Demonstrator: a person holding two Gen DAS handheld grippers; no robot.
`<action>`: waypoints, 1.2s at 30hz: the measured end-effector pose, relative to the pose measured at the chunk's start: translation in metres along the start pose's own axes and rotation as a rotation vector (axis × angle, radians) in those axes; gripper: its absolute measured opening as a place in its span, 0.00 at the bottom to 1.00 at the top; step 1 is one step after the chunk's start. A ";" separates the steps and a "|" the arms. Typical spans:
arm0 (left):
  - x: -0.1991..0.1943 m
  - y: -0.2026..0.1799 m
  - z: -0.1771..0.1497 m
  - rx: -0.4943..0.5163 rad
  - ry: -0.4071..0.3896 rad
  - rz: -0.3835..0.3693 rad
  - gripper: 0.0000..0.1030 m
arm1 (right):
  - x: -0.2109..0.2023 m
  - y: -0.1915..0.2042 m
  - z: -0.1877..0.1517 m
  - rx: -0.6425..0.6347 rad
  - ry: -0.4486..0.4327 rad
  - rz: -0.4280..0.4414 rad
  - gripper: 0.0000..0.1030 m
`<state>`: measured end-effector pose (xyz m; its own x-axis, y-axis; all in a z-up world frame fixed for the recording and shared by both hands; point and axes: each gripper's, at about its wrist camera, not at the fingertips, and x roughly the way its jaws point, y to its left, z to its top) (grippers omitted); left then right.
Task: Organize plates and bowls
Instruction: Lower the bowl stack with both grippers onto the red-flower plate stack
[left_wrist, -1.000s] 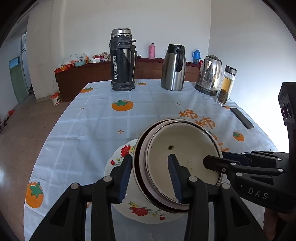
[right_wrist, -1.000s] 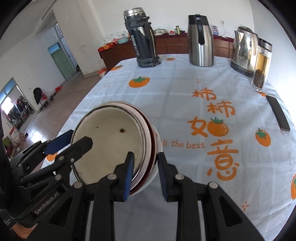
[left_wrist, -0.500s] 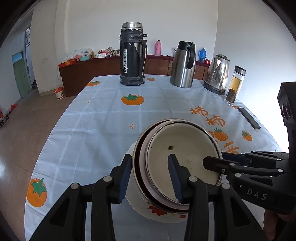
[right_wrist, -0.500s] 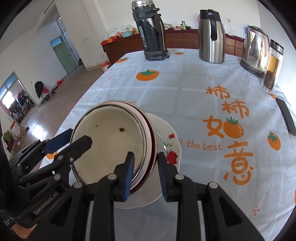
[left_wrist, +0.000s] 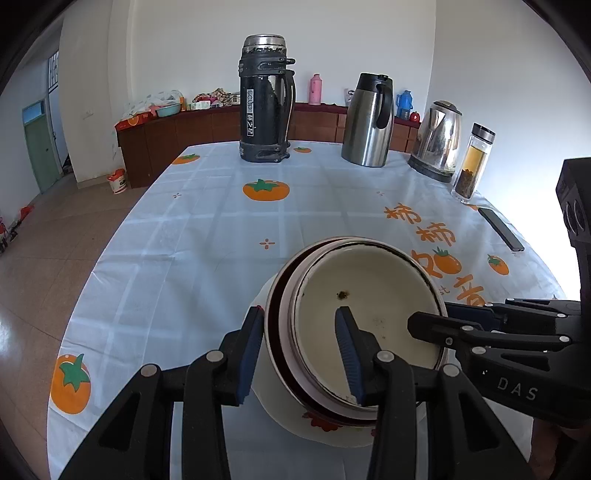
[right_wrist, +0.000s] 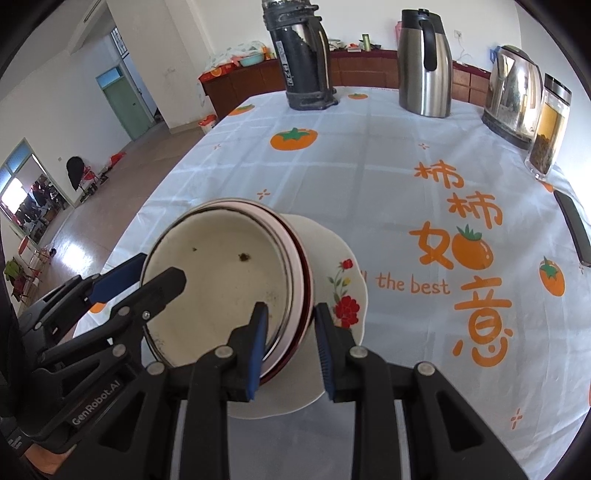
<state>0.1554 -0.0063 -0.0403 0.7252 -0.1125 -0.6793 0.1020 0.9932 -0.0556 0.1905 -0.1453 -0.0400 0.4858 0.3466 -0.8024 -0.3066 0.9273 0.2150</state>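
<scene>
We grip the stacked cream enamel bowls (right_wrist: 221, 273) in both claws, left (left_wrist: 301, 349) marked "GenRobot.AI", right (right_wrist: 290, 345) "DAS"; the tablecloth (right_wrist: 406, 166) reads "the best".

A stack of bowls (right_wrist: 221, 273) is gripped at its near rim by the right tongs (right_wrist: 290, 345) and at its left rim by the left tongs (right_wrist: 147, 277). A flowered plate (right_wrist: 340, 280) is seen beneath it on the worktop (right_wrist: 369, 177).

White walls (left_wrist: 184, 44), tan tiled floor (left_wrist: 55, 236), dark wooden sideboard (left_wrist: 184, 129), green door (right_wrist: 127, 107), daylight
</scene>
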 end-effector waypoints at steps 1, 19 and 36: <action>0.001 0.001 0.000 -0.001 0.001 -0.001 0.42 | 0.000 0.000 0.000 0.001 0.000 0.001 0.25; 0.020 0.003 0.004 -0.001 0.028 -0.002 0.42 | 0.004 -0.004 0.006 0.014 0.013 0.004 0.25; 0.011 -0.002 -0.005 0.009 0.024 -0.031 0.42 | 0.000 -0.008 -0.001 0.015 0.000 -0.015 0.25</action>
<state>0.1604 -0.0098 -0.0514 0.7048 -0.1423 -0.6950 0.1305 0.9890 -0.0701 0.1925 -0.1527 -0.0421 0.4906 0.3325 -0.8055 -0.2869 0.9345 0.2110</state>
